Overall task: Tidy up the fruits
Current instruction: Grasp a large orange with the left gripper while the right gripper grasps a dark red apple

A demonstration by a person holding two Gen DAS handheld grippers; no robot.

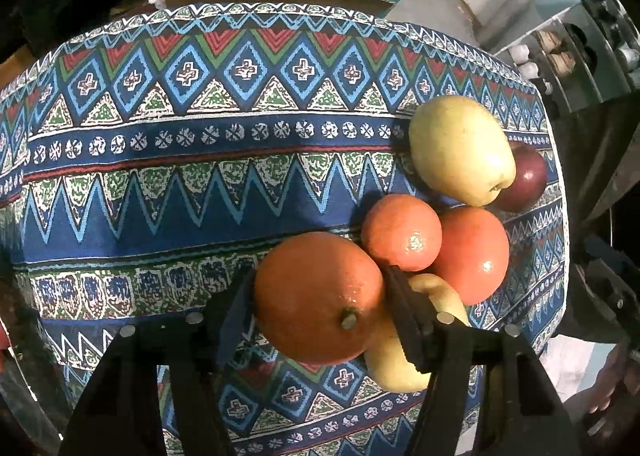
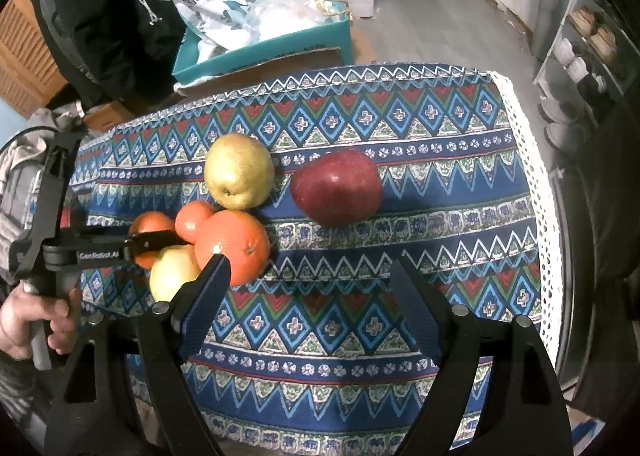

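Patterned cloth covers your bench [image 2: 400,296]. Six fruits sit close together: three oranges, two yellow pears, one red apple [image 2: 336,188]. Your left tool [image 1: 320,296] squeezes the biggest orange [image 1: 316,296]. Your right tool [image 2: 308,276] gapes wide, holding nothing.

The left tool [image 1: 320,296] points steeply downward, its two black fingers set on either side of a large orange [image 1: 318,298], with both pads against the fruit's flanks. In the right wrist view, a bare hand [image 2: 36,320] wraps the left tool's handle at the frame's left edge. The right tool [image 2: 310,280] also tilts steeply downward, its jaws spread wide with nothing between them; its left fingertip [image 2: 218,264] sits just in front of another orange.
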